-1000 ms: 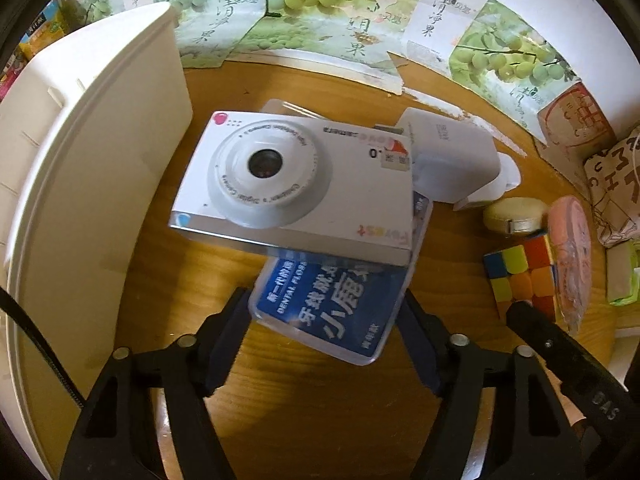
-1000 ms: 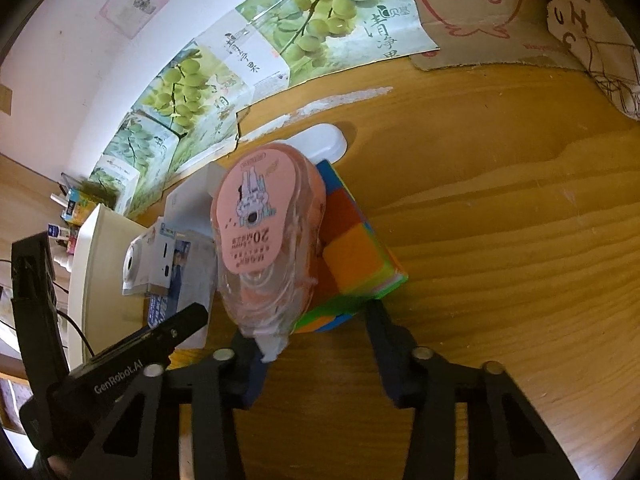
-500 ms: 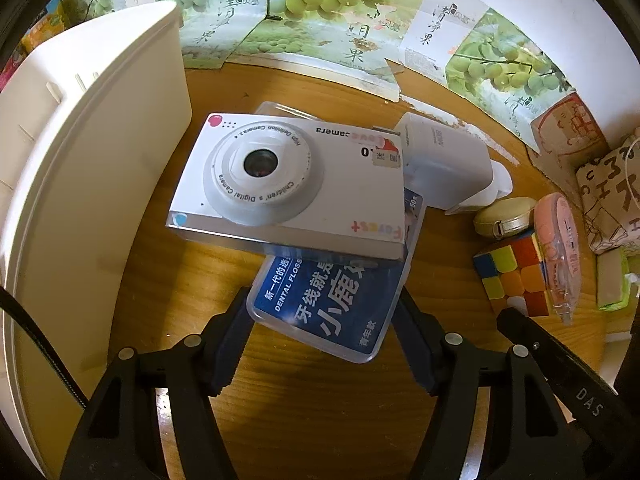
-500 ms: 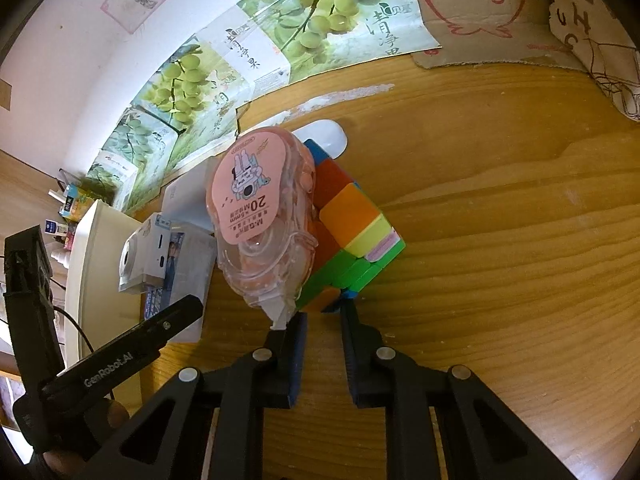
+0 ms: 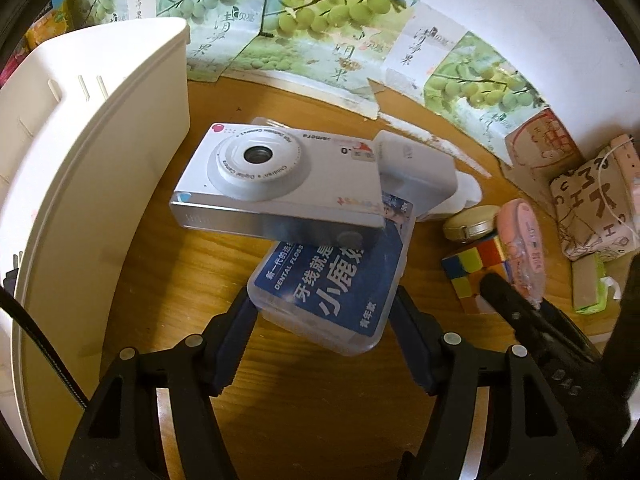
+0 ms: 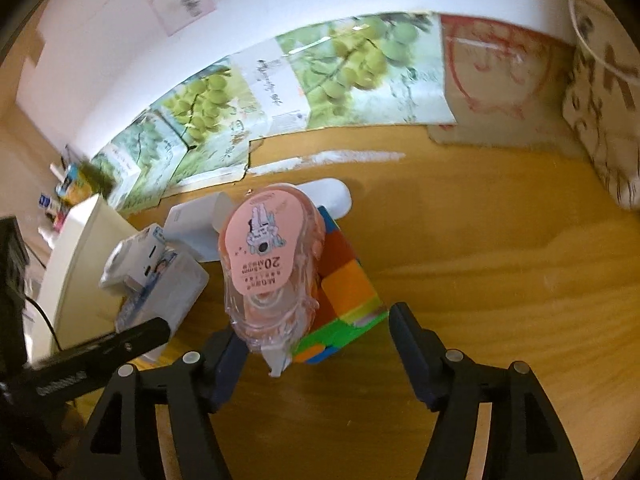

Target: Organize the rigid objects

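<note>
Clear plastic dental-floss box with blue label [image 5: 336,284] sits clamped in the left claw [image 5: 322,336], white children's digital camera [image 5: 276,180] stacked on its far end. Right claw [image 6: 316,354] opening, pads clear of the multicoloured puzzle cube [image 6: 344,292] and pink correction-tape dispenser [image 6: 266,276] leaning on it. Wooden desk [image 6: 480,264], grape-print cardboard [image 5: 320,32] against white wall, white bin [image 5: 80,160] left. Camera hides the box's far end; right view blurred.

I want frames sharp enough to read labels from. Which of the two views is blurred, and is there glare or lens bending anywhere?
Left wrist view: sharp, the dental floss box label is readable; the camera has a bright sheen along its near edge; the white bin bows with fisheye bending. Right wrist view: motion blur smears the grape posters; the correction tape stays fairly legible.
</note>
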Available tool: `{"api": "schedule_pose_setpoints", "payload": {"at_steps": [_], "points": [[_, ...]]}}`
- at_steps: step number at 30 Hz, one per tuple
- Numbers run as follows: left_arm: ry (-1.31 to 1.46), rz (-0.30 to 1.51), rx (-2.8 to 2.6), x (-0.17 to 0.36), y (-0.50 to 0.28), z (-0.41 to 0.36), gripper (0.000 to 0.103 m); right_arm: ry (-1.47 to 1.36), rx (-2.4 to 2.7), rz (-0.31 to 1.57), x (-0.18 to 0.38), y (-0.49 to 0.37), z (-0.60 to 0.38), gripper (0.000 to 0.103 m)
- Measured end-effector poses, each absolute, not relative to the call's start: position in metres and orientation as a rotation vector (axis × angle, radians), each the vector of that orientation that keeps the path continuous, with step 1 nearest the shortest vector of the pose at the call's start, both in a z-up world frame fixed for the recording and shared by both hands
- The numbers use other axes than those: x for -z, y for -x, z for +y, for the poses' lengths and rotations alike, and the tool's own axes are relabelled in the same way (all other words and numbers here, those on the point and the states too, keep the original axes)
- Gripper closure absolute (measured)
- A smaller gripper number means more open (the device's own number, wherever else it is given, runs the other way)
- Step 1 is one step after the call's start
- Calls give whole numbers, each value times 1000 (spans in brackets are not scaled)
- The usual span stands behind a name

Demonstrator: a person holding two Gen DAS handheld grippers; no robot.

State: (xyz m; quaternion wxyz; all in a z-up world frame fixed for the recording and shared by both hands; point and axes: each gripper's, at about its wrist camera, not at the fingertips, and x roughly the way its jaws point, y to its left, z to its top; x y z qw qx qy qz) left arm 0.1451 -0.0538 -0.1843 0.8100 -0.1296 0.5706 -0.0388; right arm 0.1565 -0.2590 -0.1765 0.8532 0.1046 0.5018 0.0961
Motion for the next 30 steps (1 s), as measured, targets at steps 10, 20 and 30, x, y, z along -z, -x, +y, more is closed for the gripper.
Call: {"api": "schedule_pose_setpoints", "payload": {"at_steps": [10,20,30], "points": [[314,1176,111,175,-137,-51,33,-147,-218,1008,182,-158,-253,34],[328,1129,118,155,-131,-49,34,-226,-206,1077,173,-150,-262,35],[346,1046,134,135,-111,-43,35,-296,-243,1021,138,-121,-264,83]]}}
